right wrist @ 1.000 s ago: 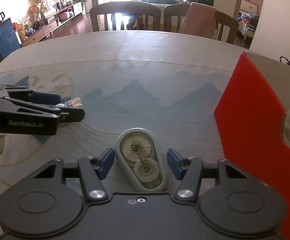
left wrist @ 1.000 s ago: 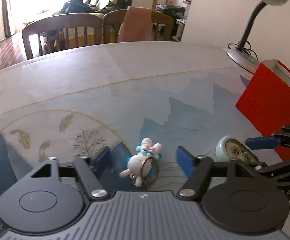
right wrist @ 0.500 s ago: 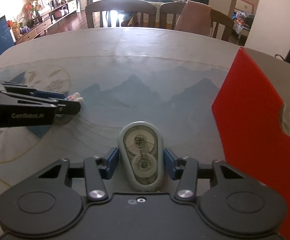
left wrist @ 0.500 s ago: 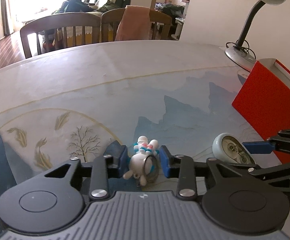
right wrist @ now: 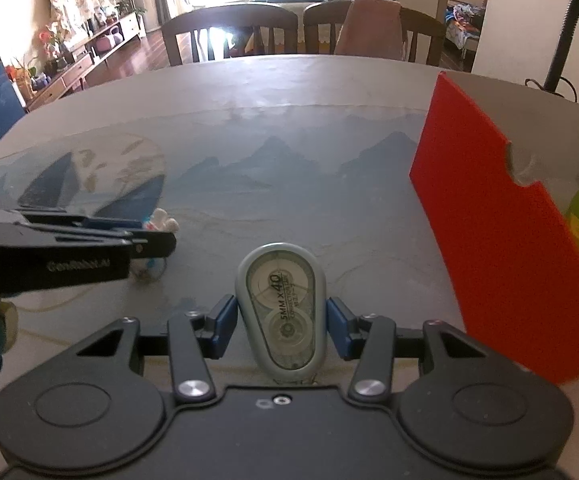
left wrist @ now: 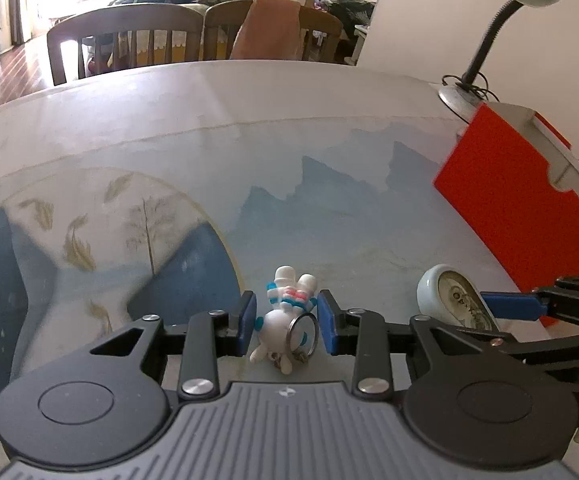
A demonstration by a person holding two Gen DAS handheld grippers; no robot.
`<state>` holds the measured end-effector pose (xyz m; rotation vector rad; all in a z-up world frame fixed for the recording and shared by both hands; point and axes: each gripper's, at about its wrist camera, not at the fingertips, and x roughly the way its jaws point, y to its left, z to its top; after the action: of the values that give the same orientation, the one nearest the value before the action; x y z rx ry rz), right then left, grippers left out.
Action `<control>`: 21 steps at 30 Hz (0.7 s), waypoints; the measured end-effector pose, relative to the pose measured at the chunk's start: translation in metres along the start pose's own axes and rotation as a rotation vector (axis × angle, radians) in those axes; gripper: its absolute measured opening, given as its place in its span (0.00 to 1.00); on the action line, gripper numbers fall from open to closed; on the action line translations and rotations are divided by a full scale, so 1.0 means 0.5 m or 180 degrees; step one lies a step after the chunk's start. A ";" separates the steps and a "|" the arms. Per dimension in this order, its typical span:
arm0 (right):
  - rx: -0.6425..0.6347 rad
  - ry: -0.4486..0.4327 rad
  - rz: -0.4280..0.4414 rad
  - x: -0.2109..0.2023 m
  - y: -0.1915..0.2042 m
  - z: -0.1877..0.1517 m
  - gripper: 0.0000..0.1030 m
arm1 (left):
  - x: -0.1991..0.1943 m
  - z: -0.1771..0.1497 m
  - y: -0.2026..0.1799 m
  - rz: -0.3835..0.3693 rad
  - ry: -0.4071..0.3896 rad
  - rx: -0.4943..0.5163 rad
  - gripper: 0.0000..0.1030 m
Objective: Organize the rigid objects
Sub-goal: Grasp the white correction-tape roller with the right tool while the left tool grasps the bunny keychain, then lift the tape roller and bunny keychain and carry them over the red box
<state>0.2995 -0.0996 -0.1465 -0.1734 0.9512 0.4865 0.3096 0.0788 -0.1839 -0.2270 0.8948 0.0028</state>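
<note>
White bunny keychain clamped in left gripper, grey teardrop correction tape clamped in right gripper

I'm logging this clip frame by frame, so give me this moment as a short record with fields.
left gripper: shut on the astronaut keychain
right gripper: shut on the correction tape
red box: open, at the right of the table, items inside
desk lamp: behind the red box
lifted yet: cannot tell
</note>
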 end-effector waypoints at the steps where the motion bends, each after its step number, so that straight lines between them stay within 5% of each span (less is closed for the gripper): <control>1: 0.0009 -0.0019 0.0017 -0.010 0.001 -0.003 0.46 | -0.007 -0.005 -0.003 0.0001 -0.0002 0.0006 0.23; 21: 0.0069 -0.0086 0.0191 -0.087 -0.013 -0.049 0.46 | -0.034 -0.032 -0.021 0.0012 0.0101 -0.0036 0.21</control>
<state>0.2635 -0.1280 -0.1255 -0.1187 0.9368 0.5324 0.2873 0.0669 -0.1784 -0.2365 0.9269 0.0080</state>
